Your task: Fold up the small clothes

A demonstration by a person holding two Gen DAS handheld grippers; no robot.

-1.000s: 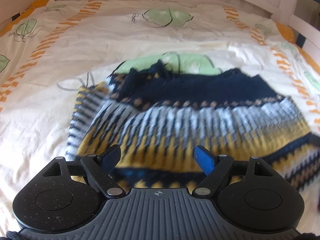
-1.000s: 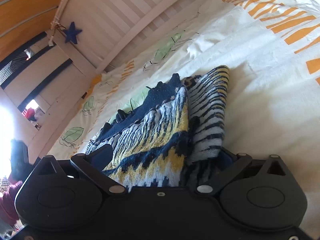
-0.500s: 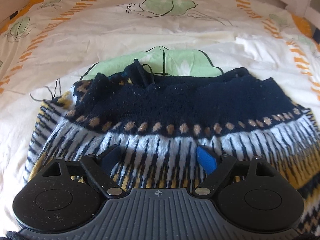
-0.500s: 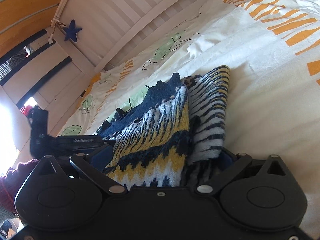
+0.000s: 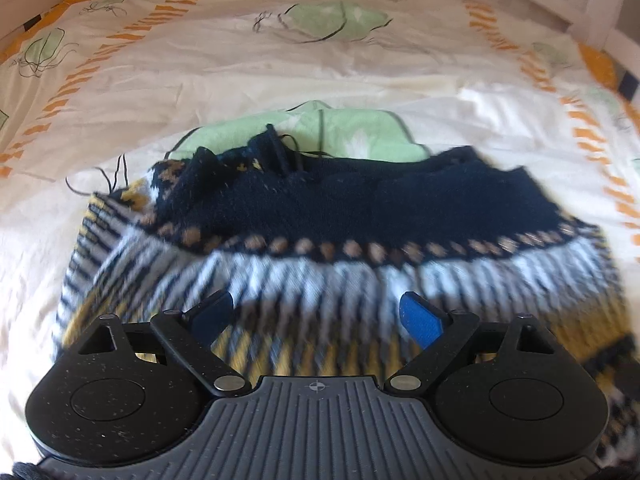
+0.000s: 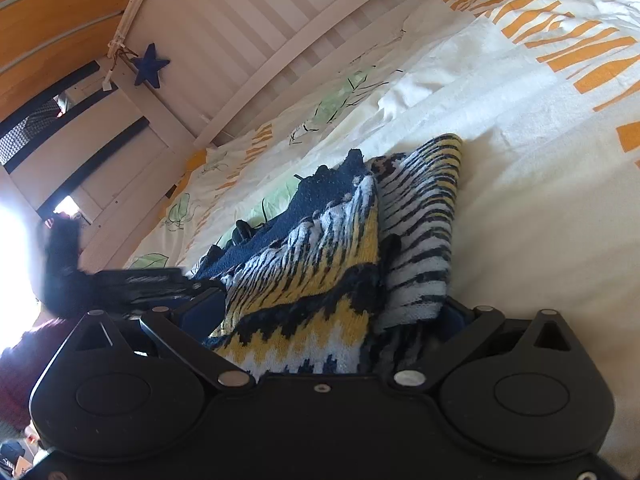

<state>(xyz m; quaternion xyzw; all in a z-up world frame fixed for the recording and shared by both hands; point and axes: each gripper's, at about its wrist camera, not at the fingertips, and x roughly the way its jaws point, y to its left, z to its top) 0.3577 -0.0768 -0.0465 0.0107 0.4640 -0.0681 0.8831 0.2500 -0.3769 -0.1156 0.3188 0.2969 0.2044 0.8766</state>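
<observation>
The left gripper (image 5: 318, 314) stands wide, its blue fingers (image 5: 420, 320) spread apart with nothing pinched between them, just above the striped band of the knitted sweater (image 5: 320, 240); the sweater lies on the bedsheet (image 5: 280, 68), yellow and white zigzags nearest, then a row of tan dots, then the navy yoke, which is bunched at its far edge; the picture here is somewhat blurred. Beyond the sweater a green leaf print (image 5: 352, 132) shows on the sheet, and orange dashes run down both sides.

The right gripper (image 6: 332, 316) is low at the sweater's (image 6: 320, 264) edge, tilted on its side; folded knit fills the space between its fingers, which are set wide around the bundle, but whether they press it I cannot tell; a striped sleeve (image 6: 424, 216) lies alongside the body panel, touching it. Farther off, the left gripper (image 6: 136, 280) appears as a dark blurred shape over the sweater's other end; past it the white slatted bed rail (image 6: 256, 40) carries a blue star (image 6: 150, 65).
</observation>
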